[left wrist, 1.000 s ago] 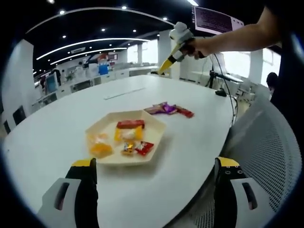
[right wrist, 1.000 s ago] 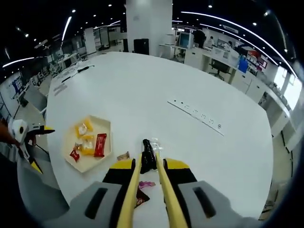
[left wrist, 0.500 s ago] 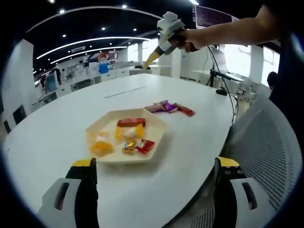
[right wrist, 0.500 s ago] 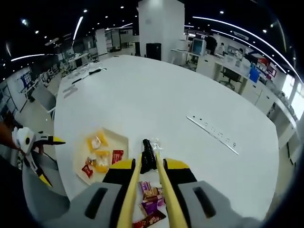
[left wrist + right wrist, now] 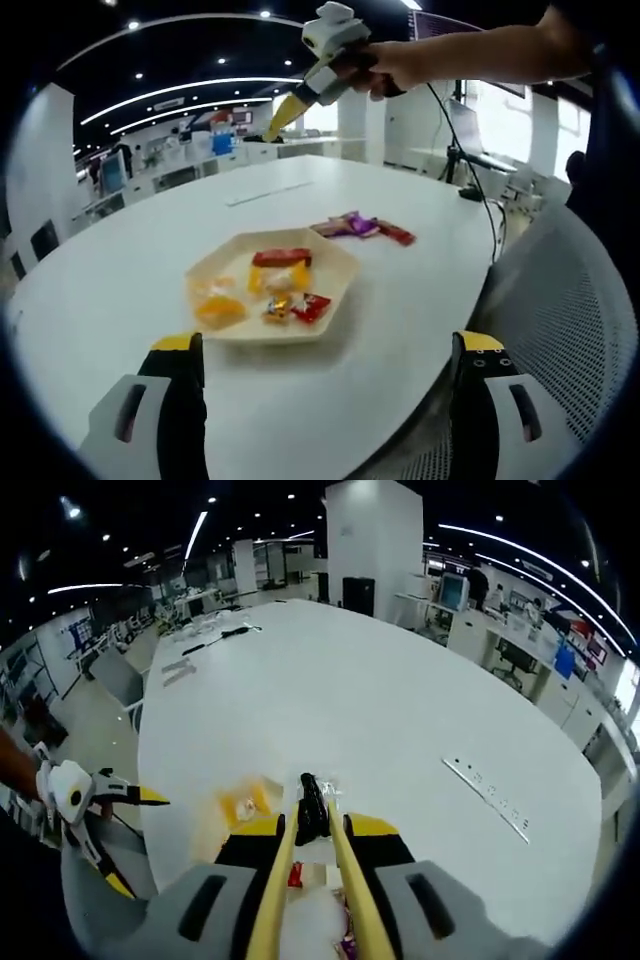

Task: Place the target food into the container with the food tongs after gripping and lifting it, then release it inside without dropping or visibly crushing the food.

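Dark-wrapped candy (image 5: 312,808), apparently a sweet, sat clamped in the right tool (image 5: 309,832), now carried from the loose wrappers (image 5: 360,227) to above the tray (image 5: 340,296). Left tool (image 5: 320,350) idle, jaws wide, empty. Release should follow.

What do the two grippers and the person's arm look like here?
Both grippers have pale grey bodies with dark slots and yellow-tipped parts. The left gripper has black jaws capped yellow; the right gripper has thin yellow jaws. The person's arm is bare to a dark sleeve at the shoulder.

Left gripper view faces the tray (image 5: 340,262) low across; right gripper view overlooks it from above.
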Demonstrator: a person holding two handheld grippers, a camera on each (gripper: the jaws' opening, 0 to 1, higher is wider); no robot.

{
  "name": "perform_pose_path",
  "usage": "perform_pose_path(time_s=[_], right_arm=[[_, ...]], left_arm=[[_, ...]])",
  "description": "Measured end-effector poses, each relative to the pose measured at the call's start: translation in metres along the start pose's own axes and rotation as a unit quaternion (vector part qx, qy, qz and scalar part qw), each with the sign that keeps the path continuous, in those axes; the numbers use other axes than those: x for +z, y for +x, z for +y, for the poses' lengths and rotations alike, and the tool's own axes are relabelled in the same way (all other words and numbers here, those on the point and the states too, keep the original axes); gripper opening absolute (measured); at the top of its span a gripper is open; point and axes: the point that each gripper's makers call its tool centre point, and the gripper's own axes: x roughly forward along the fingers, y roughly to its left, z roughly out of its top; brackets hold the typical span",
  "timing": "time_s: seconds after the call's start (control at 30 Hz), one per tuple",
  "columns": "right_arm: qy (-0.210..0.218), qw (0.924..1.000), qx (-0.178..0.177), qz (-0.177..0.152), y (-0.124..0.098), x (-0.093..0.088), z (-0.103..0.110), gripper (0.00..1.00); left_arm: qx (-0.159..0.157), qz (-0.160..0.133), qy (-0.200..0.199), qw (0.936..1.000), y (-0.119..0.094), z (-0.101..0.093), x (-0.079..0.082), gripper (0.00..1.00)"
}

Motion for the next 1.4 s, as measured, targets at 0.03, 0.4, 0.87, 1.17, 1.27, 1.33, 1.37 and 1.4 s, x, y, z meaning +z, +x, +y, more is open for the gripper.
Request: perform_pose_path(time_s=[0.03,0.4,0.87,1.17,1.27,1.33,1.37,1.4], right_arm=[[0.004,1.0,0.006,-0.004,0.002,0.005,0.006,0.22],[-0.026,0.9989,0.04,0.002,0.025,0.019,0.049,0.22],[-0.039,0.9977,0.054,0.009,0.042,0.023,0.068,0.22],[-0.046,0.9976,0.05,0.012,0.05,0.018,0.067,0.27],[-0.052,0.9975,0.048,0.011,0.047,0.017,0.065,0.28],[-0.046,0.9979,0.044,0.004,0.044,0.018,0.061,0.29],[-0.045,0.9981,0.042,0.001,0.043,0.019,0.059,0.29],[-0.04,0.9983,0.042,-0.006,0.04,0.021,0.057,0.29]], left_arm=[[0.003,-0.001,-0.001,1.0,0.0,0.001,0.0,1.0],[0.013,-0.001,0.002,0.9999,-0.002,0.005,0.0,0.99],[0.02,-0.004,-0.002,0.9998,-0.002,0.008,0.001,0.99],[0.024,-0.006,-0.007,0.9997,-0.003,0.01,0.001,0.99],[0.025,-0.007,-0.009,0.9996,-0.003,0.01,0.002,0.99],[0.024,-0.006,-0.008,0.9997,-0.003,0.01,0.002,0.99],[0.024,-0.007,-0.008,0.9997,-0.003,0.01,0.002,0.99],[0.023,-0.006,-0.008,0.9997,-0.003,0.01,0.002,0.99]])
